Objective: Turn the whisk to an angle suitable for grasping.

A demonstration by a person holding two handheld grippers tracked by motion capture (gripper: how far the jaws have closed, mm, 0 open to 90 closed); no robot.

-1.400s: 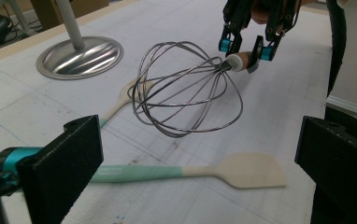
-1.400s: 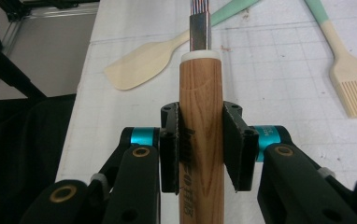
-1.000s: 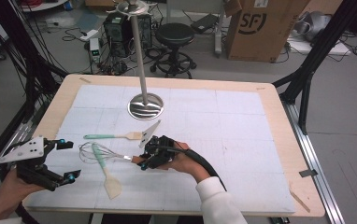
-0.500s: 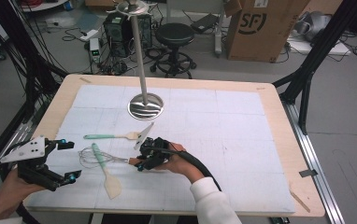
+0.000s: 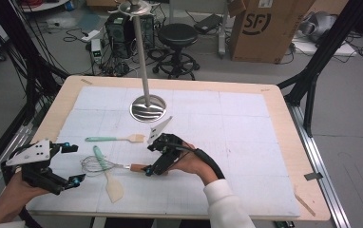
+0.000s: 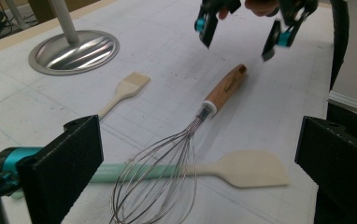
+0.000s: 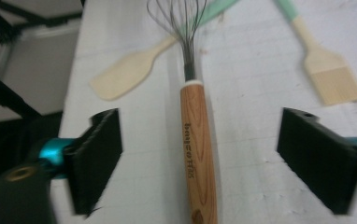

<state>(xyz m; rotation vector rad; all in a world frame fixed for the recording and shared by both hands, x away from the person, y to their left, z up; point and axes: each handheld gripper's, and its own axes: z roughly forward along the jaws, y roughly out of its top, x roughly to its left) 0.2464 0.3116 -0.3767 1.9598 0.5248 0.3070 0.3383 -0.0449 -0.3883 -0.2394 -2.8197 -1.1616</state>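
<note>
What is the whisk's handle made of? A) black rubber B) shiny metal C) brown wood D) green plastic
C: the whisk has a brown wooden handle with visible grain and printed lettering, lying flat on the table between the open fingers of the right gripper.

A light wooden table (image 5: 284,118) carries a white gridded mat (image 5: 227,142) that covers most of its top. On the mat stands a metal pole stand with a round base (image 5: 148,108). Nearer the person lie a pastry brush (image 5: 118,138) with a mint handle, a wire whisk (image 5: 106,166) with a wooden handle, and a spatula (image 5: 108,176) with a mint handle, the whisk's wires crossing over the spatula.
</note>
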